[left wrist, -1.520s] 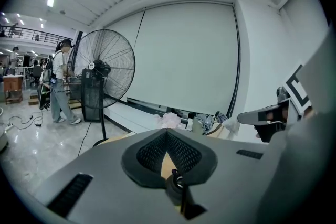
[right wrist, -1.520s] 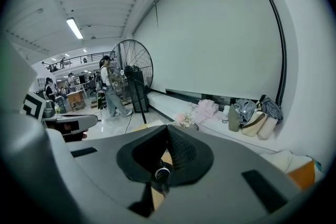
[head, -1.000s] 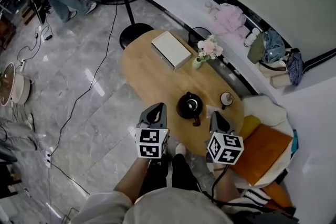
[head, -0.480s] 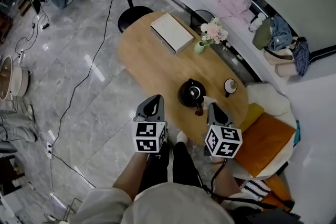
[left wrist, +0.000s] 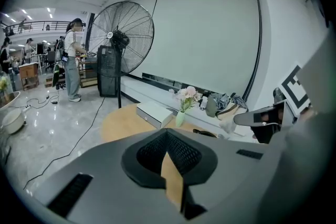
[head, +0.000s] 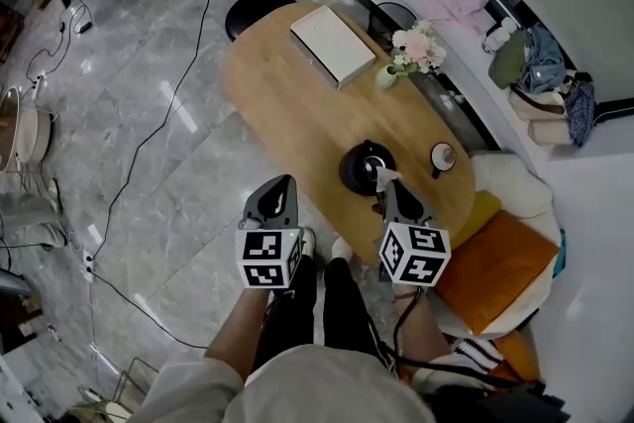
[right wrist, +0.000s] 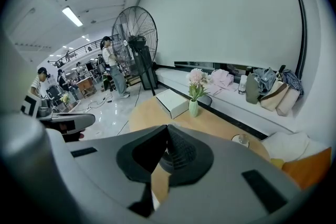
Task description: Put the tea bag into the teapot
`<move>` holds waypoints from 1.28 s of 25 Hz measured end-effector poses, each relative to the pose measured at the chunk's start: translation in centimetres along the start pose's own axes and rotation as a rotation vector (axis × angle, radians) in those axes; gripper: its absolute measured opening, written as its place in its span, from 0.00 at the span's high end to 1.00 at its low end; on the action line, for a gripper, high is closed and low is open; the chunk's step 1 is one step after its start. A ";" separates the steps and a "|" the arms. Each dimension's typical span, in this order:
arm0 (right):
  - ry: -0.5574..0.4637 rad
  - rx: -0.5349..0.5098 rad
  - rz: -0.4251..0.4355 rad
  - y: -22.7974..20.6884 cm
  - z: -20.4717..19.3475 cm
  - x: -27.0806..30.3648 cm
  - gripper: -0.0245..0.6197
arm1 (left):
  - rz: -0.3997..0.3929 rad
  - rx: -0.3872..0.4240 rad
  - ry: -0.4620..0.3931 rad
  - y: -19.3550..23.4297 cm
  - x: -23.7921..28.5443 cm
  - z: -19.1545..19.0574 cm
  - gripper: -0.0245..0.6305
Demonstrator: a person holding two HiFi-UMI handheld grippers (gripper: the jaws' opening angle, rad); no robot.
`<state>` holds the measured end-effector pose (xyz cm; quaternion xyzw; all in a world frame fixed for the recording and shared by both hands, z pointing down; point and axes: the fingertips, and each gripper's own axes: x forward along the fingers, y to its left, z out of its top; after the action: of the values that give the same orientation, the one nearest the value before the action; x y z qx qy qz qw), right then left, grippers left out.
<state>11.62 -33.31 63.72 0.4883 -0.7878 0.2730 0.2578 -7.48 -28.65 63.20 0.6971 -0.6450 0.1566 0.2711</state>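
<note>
Looking down through the head view, I am seeing the small white tea bag (head: 386,175) as a pale scrap lying on the oval light-wood table (head: 287,114), just beside the round black teapot (head: 359,168), on the side toward a small cup on a round saucer (head: 443,156). It is sitting right at the tip of the right gripper (right wrist: 167,131); I cannot tell whether the two are touching. In the right gripper view those jaws are pressing together with nothing between them, and a sliver of white is showing through the slit lower down. The left gripper (left wrist: 168,134) is hanging beside the table's near edge, over the grey marble floor (head: 149,144), its jaws likewise meeting on nothing.

The teapot is standing upright with a pale spot at its top; I am not making out what is inside. The cup's contents are too small to tell. Farther along, a pale green vase (head: 384,77) is holding pink flowers (head: 416,47), and a flat white rectangular box (head: 332,45) is lying near it.
</note>
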 end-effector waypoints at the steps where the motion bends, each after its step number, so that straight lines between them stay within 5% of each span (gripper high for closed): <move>1: 0.004 -0.002 0.003 0.1 -0.1 0.3 0.91 | 0.004 -0.001 0.000 0.3 0.0 -0.1 0.96; 32: 0.037 -0.004 0.027 0.3 -1.0 2.1 0.90 | 0.062 -0.045 0.006 2.4 0.9 -1.2 0.96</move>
<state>10.64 -33.80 65.80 0.4719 -0.7900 0.2836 0.2696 -9.54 -28.74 65.11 0.6700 -0.6690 0.1524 0.2834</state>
